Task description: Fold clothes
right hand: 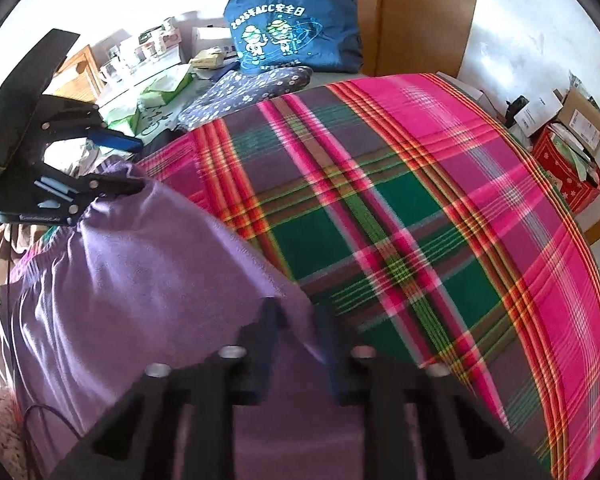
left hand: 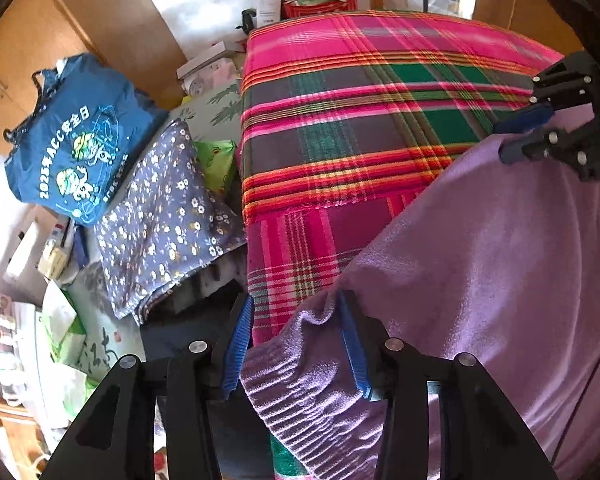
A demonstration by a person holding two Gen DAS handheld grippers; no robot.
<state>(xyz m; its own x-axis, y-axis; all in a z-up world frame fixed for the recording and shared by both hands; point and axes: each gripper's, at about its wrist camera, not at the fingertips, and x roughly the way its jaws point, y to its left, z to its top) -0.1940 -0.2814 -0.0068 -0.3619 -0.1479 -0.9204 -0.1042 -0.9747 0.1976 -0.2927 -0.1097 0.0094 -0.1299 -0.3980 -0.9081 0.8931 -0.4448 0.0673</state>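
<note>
A purple fleece garment (left hand: 480,260) with a gathered elastic waistband hangs between my two grippers, over a pink, green and red plaid blanket (left hand: 360,100). My left gripper (left hand: 296,308) stands fairly wide, its blue pads on either side of the bunched waistband that fills the gap. From the right wrist view the left gripper (right hand: 138,164) has the garment (right hand: 140,280) gathered at its lower finger. My right gripper (right hand: 296,312) is blurred, with the cloth's far edge pinched between its fingers over the blanket (right hand: 420,200). The left wrist view shows the right gripper (left hand: 504,140) closed on that corner.
A blue printed bag (left hand: 72,140) (right hand: 292,28) and a floral navy cloth (left hand: 168,220) (right hand: 252,88) lie beside the blanket. A red box (left hand: 320,0) (right hand: 564,172) full of papers sits past the blanket's far side. Small boxes and green packets crowd the remaining side. Wooden cupboards stand behind.
</note>
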